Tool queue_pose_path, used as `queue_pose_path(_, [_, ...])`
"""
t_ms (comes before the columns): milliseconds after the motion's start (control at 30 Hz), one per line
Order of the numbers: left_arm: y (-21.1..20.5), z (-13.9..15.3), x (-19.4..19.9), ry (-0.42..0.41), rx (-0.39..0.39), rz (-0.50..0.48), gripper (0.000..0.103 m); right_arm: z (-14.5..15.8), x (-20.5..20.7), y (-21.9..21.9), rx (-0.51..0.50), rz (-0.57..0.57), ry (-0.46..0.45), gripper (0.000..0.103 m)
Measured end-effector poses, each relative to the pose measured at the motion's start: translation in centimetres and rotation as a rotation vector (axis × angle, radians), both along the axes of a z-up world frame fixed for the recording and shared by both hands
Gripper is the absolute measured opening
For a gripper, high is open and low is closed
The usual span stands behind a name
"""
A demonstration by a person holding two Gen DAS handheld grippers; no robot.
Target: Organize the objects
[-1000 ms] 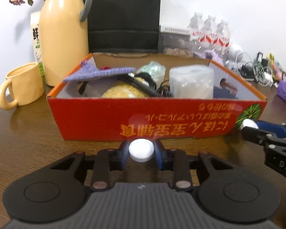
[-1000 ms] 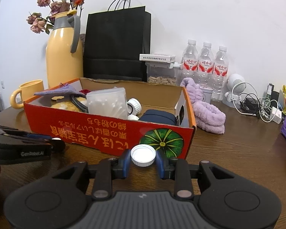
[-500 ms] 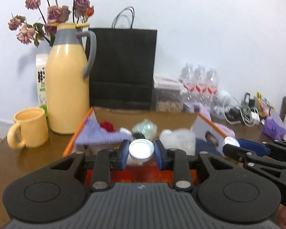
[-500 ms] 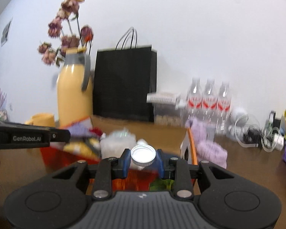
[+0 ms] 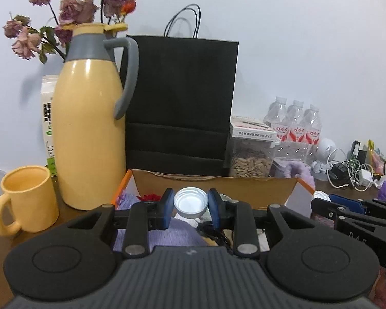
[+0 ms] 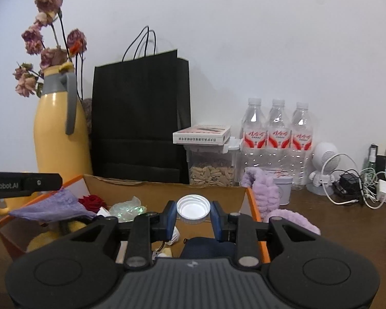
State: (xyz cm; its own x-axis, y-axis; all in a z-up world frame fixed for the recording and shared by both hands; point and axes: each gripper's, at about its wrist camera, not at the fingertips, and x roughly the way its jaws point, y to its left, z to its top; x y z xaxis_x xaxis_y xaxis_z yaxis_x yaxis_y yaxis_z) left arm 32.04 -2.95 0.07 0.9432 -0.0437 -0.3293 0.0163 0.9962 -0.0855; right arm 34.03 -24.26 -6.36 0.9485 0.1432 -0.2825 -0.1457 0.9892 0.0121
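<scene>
My left gripper (image 5: 191, 206) is shut on a white bottle cap (image 5: 191, 203) and holds it above the red cardboard box (image 5: 213, 184). My right gripper (image 6: 193, 211) is shut on another white bottle cap (image 6: 193, 208) over the right part of the same box (image 6: 164, 189). The box holds a purple cloth (image 6: 54, 206), a red rose (image 6: 91, 202), a crumpled clear wrap (image 6: 127, 208) and a dark blue item (image 6: 205, 247). The right gripper shows at the right edge of the left wrist view (image 5: 321, 200).
A yellow thermos jug (image 5: 90, 134) with dried flowers and a yellow mug (image 5: 28, 200) stand left of the box. A black paper bag (image 5: 180, 103), a seed container (image 6: 212, 167), water bottles (image 6: 278, 139), purple fluffy fabric (image 6: 265, 198) and cables (image 6: 360, 188) lie behind and right.
Both grippers have risen from table level in front of the box to above it and moved forward over it, each still holding its cap.
</scene>
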Motion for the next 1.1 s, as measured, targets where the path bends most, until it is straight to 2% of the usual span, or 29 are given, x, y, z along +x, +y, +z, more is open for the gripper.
queue_pose_path(233, [0.2, -0.7, 1.9, 0.009, 0.025, -0.023, 0.030, -0.7, 1.8, 0.0, 0.004, 0.016, 0.041, 0.028])
queue_pose_path(267, [0.3, -0.8, 1.9, 0.007, 0.025, -0.020, 0.034, -0.7, 1.9, 0.0, 0.005, 0.016, 0.042, 0.028])
queue_pose_path(300, [0.3, -0.8, 1.9, 0.006, 0.028, -0.014, 0.054, -0.7, 1.9, -0.2, 0.009, 0.014, 0.043, 0.028])
queue_pose_path(333, [0.2, -0.8, 1.9, 0.007, 0.037, -0.001, 0.068, -0.7, 1.9, -0.3, 0.015, 0.010, 0.044, 0.037])
queue_pose_path(367, [0.2, -0.7, 1.7, -0.005, 0.047, 0.017, 0.094, -0.7, 1.8, -0.4, 0.021, 0.005, 0.045, 0.045])
queue_pose_path(400, [0.1, -0.6, 1.6, -0.024, 0.053, 0.028, 0.103, -0.6, 1.7, -0.4, 0.026, 0.000, 0.040, 0.066])
queue_pose_path(433, [0.1, -0.5, 1.3, -0.055, 0.054, 0.038, 0.103, -0.5, 1.6, -0.5, 0.029, -0.006, 0.029, 0.086])
queue_pose_path(500, [0.3, -0.2, 0.9, -0.074, 0.041, 0.051, 0.103, -0.3, 1.1, -0.6, 0.033, -0.009, -0.004, 0.100])
queue_pose_path(800, [0.5, 0.3, 0.7, -0.051, 0.025, 0.082, 0.103, 0.5, 0.1, 0.2, 0.000, 0.014, -0.024, 0.103])
queue_pose_path(1100, [0.9, 1.0, -2.5, -0.030, 0.035, 0.068, 0.103, 1.7, -2.9, 1.7, -0.033, 0.024, -0.008, 0.103])
